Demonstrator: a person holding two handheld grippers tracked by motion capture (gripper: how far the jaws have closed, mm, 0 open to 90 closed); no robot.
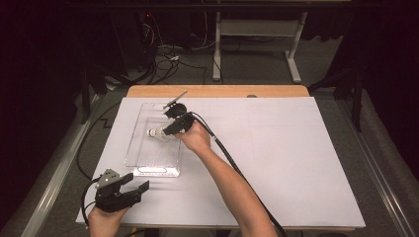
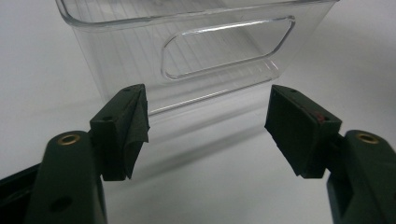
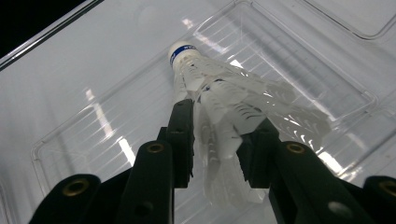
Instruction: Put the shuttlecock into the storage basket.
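Right tool [image 3: 219, 149]: its jaws were seen partly open, flanking the feather skirt of a shuttlecock [image 3: 224, 98]; whether the pads were pressing on the feathers could not be told.
Left tool [image 2: 208, 126]: it was held wide open and empty, low over the tabletop [image 1: 276, 148], just short of the bin's near end wall.
Shuttlecock position: it was found inside the clear plastic bin [image 1: 129, 148], toward the bin's far half, low over or on the ribbed floor.
Orientation: its long axis was seen running away from the right tool, with the blue-banded cork pointing outward and the skirt toward the jaws.
Risk: the feathers could be bent or crushed if the jaws were closed harder.
Second risk: the shuttlecock could roll off line once released, being conical and light.
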